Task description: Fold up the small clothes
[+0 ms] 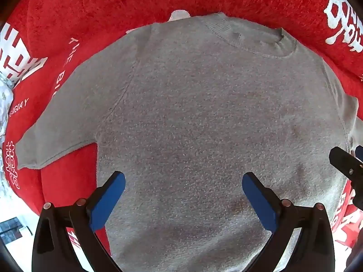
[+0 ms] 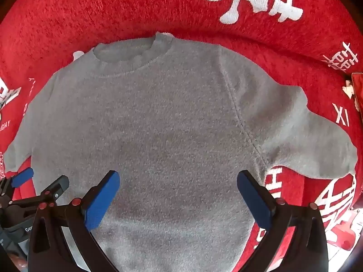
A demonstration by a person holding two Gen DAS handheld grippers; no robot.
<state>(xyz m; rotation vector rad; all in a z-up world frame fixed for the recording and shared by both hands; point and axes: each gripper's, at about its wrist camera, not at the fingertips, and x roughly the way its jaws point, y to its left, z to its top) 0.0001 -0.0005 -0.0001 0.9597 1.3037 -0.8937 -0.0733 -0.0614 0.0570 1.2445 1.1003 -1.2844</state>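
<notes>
- A small grey knitted sweater (image 1: 204, 117) with a ribbed round collar lies spread flat, front up, on a red plush blanket (image 1: 113, 2) printed with large white characters and letters.
- The collar (image 2: 133, 56) points away from both cameras; the hem runs toward them and passes out of view at the bottom edge.
- The sweater's left-hand sleeve (image 1: 59, 122) angles outward and down over the blanket; the other sleeve (image 2: 306, 133) spreads to the right side in the right wrist view.
- The left gripper (image 1: 183, 181), black with blue finger pads (image 1: 109, 201), hovers over the lower body of the sweater with its jaws spread wide, nothing between them.
- The right gripper (image 2: 178, 179), of the same build, hangs above the lower middle of the sweater, its jaws likewise wide apart and holding nothing.
- Each gripper shows at the edge of the other's view, the two side by side above the garment's lower half.
</notes>
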